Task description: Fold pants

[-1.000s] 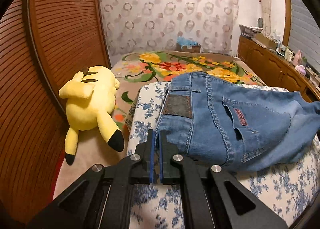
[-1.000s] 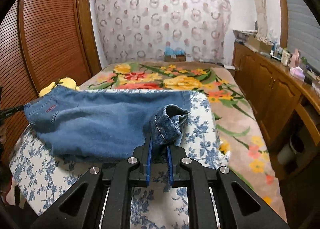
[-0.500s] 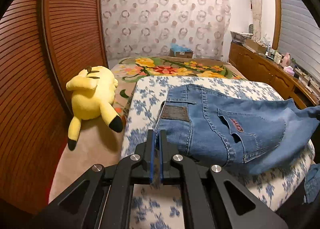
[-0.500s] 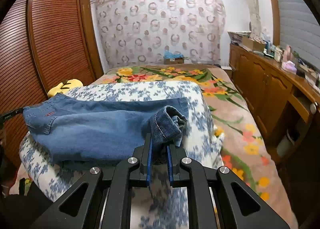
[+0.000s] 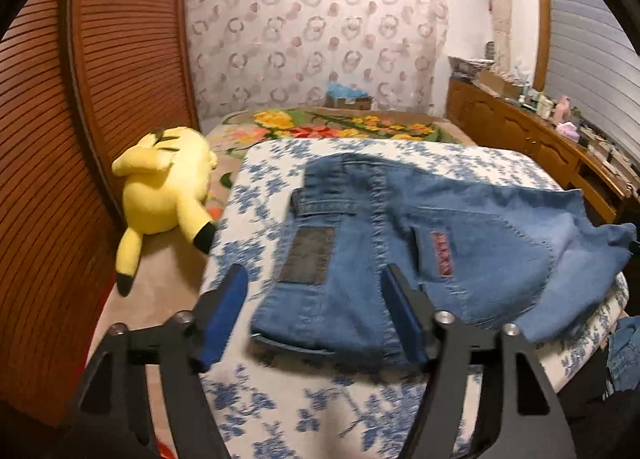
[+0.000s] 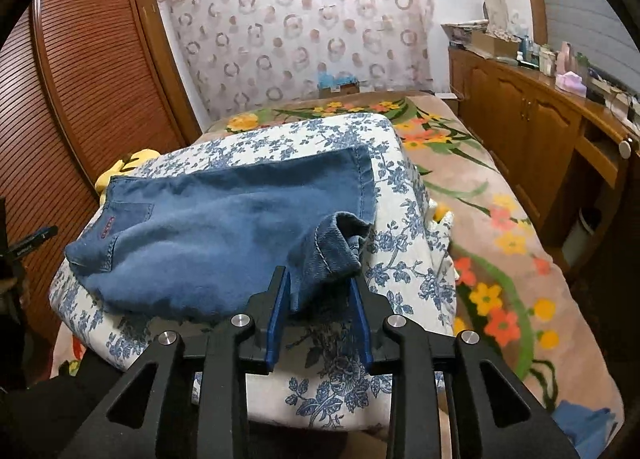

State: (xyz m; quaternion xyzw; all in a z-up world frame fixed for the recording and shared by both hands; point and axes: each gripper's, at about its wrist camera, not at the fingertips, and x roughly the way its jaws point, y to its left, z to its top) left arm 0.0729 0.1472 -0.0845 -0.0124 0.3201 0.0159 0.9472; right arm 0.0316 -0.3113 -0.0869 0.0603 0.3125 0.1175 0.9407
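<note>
Left claw [image 5: 314, 313] opening, released, jeans [image 5: 400, 251] waistband between jaws; right claw [image 6: 320, 313] opening around hem.

Pants [image 5: 400, 243] on cushion [image 5: 320, 411] (plush toy [image 5: 164, 187] left)

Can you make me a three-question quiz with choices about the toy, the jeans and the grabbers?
1. Where is the plush toy?
A. left of the jeans
B. on the jeans
C. on the dresser

2. What colour is the toy?
A. green
B. yellow
C. red

3. How is the left gripper?
A. clamped shut
B. wide apart, opening
C. holding the toy

Answers:
1 A, it lies on the bed beside the cushion.
2 B, yellow with black tips.
3 B, its pads stand apart over the waistband.
</note>
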